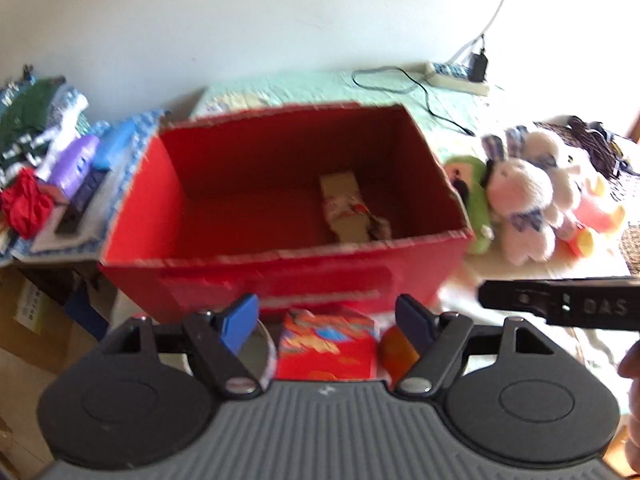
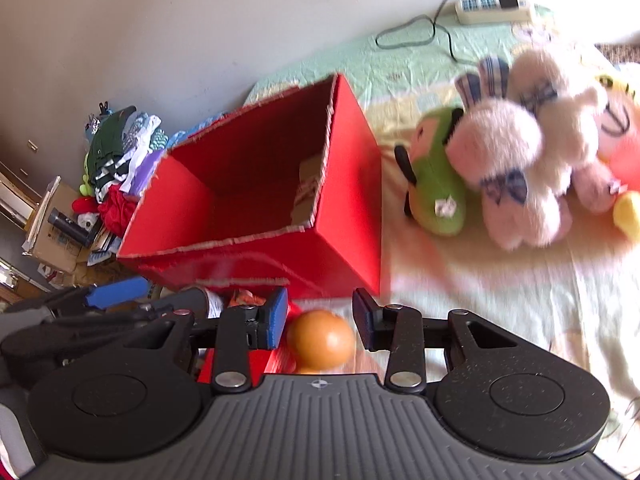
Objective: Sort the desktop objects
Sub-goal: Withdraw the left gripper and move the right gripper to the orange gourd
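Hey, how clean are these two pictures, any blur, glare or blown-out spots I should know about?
Left wrist view: motion blur smears the red box rim and the plush toys, and the upper right corner is blown out to white around the power strip. Right wrist view: plush toys and the orange ball are soft, bright light washes out the cloth on the right, and fisheye bends the box edges.

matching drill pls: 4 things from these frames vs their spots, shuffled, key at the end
1 orange ball
2 cardboard piece
3 green plush
4 power strip

a inside the red box
b back by the wall
c between the right gripper's open fingers
d on the cloth right of the box

Pairs: 1-c, 2-a, 3-d, 4-b
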